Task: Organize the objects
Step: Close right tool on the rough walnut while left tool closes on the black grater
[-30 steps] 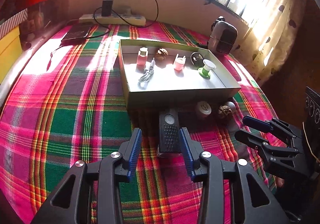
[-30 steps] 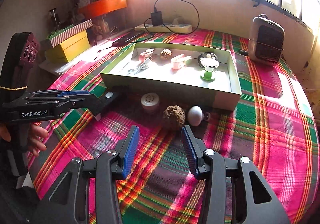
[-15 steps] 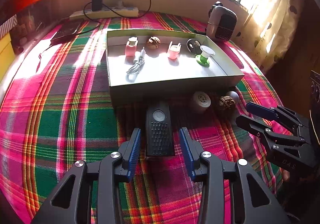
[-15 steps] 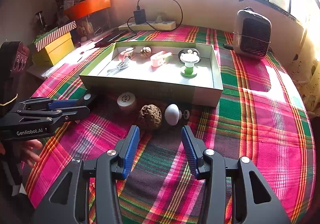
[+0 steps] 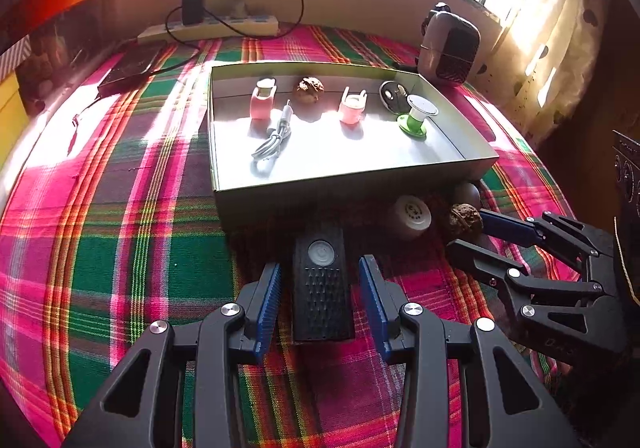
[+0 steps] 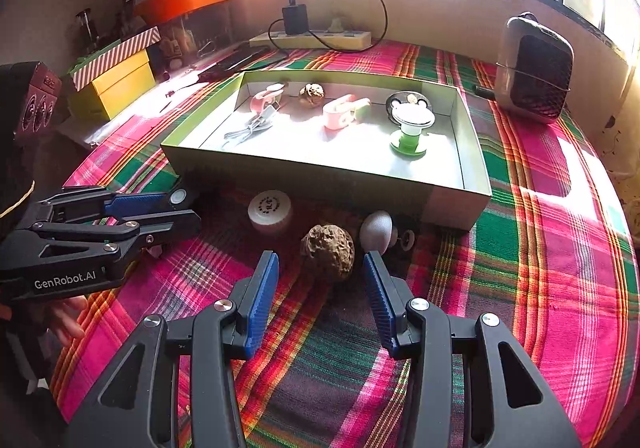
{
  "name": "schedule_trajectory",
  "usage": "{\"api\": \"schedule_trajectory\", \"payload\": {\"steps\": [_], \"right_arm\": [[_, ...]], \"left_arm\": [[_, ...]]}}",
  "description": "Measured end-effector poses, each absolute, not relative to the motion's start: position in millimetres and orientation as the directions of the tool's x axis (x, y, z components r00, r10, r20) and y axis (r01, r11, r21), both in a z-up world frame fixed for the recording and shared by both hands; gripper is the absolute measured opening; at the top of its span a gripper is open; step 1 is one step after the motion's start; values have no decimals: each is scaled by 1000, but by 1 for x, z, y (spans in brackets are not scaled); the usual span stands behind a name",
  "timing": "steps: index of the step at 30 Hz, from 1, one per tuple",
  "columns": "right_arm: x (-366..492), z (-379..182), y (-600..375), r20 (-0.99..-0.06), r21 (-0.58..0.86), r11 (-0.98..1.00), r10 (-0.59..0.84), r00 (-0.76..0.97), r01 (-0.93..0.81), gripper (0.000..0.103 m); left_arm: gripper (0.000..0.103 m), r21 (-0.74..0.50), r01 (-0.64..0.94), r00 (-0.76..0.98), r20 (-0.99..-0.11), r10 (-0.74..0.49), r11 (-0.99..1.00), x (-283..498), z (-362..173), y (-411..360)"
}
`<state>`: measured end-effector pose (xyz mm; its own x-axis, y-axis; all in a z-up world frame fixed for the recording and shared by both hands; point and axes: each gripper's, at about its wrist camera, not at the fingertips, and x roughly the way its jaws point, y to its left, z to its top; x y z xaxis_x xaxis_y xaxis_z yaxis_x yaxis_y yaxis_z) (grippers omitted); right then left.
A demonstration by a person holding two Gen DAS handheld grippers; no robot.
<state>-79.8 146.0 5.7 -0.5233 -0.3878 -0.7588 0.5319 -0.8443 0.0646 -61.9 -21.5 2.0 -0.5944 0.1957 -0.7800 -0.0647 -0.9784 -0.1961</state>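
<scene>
A pink, green and red plaid cloth [image 5: 120, 232] covered the whole surface. On it sat a shallow, open rectangular cardboard box [image 5: 336, 198] with pale walls, its long side running across the view. Inside the box lay a coiled grey cable [image 5: 274, 138], a green-and-white spool [image 5: 416, 118] and a brown wrinkled walnut [image 5: 309, 89].

Just in front of the box's near wall lay a black, slim rectangular remote-like device [image 5: 322, 284] with a round button at its far end. Its long axis ran straight toward the box, button end nearest the wall. The left gripper [image 5: 320, 302] straddled it with jaws apart, blue pads clear of both sides, not gripping.

Further right along that wall sat a white round cap [image 6: 270, 210], a second brown wrinkled walnut [image 6: 329, 250] and a grey egg-shaped knob [image 6: 376, 230]. The right gripper [image 6: 320, 296] stood unclenched just short of this walnut, holding nothing.
</scene>
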Motion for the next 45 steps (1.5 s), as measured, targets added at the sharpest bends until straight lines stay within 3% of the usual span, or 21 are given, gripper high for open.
{"api": "schedule_trajectory", "payload": {"steps": [24,33,45], "right_arm": [[-90,2,135,-782,22,-858,-334,-526,512,45],[-90,2,135,-782,24,-859,-335,-526,512,45],[-92,3,139,-780,22,-871,-322,-537,490,30]], "left_arm": [[37,-192,-59,-615,-766,187,-980,-65,0,-22],[29,-178,-49,-617,-768,170,-983,-65,0,-23],[25,-172,-46,-620,-768,163,-984,-64,-1,-24]]}}
